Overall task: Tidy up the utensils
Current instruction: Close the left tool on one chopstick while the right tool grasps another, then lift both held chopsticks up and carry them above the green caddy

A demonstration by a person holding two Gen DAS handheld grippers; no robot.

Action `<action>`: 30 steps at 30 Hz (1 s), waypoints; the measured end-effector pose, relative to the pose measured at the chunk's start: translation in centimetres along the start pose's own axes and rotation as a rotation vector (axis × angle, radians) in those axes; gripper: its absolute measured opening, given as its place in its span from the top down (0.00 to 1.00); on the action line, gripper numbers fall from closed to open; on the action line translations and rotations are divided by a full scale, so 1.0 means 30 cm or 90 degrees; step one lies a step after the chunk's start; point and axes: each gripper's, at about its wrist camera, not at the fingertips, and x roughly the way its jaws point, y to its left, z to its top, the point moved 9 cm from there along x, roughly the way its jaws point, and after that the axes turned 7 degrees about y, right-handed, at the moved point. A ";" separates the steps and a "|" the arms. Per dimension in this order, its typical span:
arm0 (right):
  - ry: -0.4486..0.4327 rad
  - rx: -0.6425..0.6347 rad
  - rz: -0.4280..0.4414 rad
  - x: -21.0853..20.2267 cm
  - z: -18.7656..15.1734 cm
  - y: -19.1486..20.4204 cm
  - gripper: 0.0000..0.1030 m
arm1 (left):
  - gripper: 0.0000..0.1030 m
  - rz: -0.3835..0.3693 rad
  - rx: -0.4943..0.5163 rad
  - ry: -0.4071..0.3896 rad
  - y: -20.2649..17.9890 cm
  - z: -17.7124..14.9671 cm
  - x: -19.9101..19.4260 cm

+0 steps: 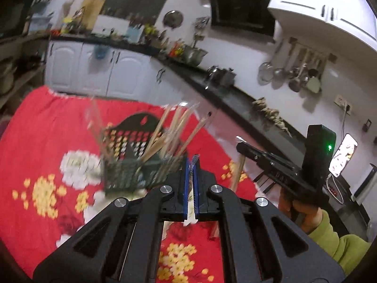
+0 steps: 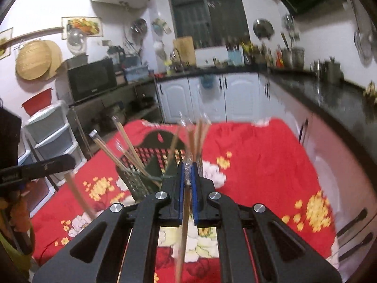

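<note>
Aloft over the red floral table [image 1: 42, 122], both grippers carry wrapped chopsticks: left gripper [image 1: 191, 165] fingers pinch one pair [image 1: 190, 212], right gripper [image 2: 187, 172] fingers another [image 2: 183, 231]. Next, likely, each must be lowered into the basket [image 1: 122, 174] among the chopsticks already standing there.

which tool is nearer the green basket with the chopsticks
Left. The left tool sits just beside the green basket; the right tool is a little farther back from it.
</note>
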 end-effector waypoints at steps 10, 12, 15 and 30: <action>-0.083 -0.016 0.001 -0.100 0.119 0.034 0.94 | 0.99 -0.042 0.045 -0.051 -0.139 0.133 -0.055; -0.091 -0.013 0.000 -0.110 0.142 0.031 0.94 | 0.99 -0.054 0.052 -0.062 -0.164 0.165 -0.066; -0.113 -0.011 -0.001 -0.141 0.182 0.031 0.94 | 0.99 -0.064 0.071 -0.078 -0.215 0.217 -0.080; -0.223 -0.054 0.007 -0.238 0.427 0.102 0.95 | 0.99 -0.057 0.100 -0.147 -0.291 0.477 -0.119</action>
